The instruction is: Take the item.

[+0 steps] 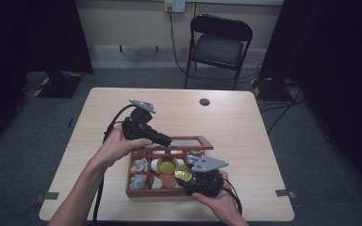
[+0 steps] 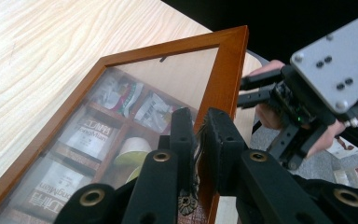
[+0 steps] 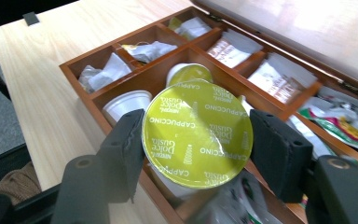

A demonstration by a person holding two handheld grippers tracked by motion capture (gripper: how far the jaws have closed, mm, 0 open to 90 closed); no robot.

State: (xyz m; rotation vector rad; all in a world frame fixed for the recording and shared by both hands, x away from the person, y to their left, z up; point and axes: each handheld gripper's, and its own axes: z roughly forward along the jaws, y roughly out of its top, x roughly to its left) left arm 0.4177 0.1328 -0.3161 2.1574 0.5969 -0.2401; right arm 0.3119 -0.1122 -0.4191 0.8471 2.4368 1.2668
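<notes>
Over wooden box point(image 3: 121, 105), tongs point(image 3: 193, 147) clamp yellow-green foil-lidded capsule point(image 3: 196, 133).

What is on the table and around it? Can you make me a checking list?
Surface: pale wooden table, with a round dark spot near its far edge.
Job's things: wooden box of packets and pods, its glass lid held up; green-topped coffee pod lifted above it.
Clutter: nothing seen.
Grippers: left gripper shut on the lid frame; right gripper shut on the coffee pod.
Cables: black cable trails from the left gripper.
Surroundings: folding chair, grey carpet, dark curtains.
</notes>
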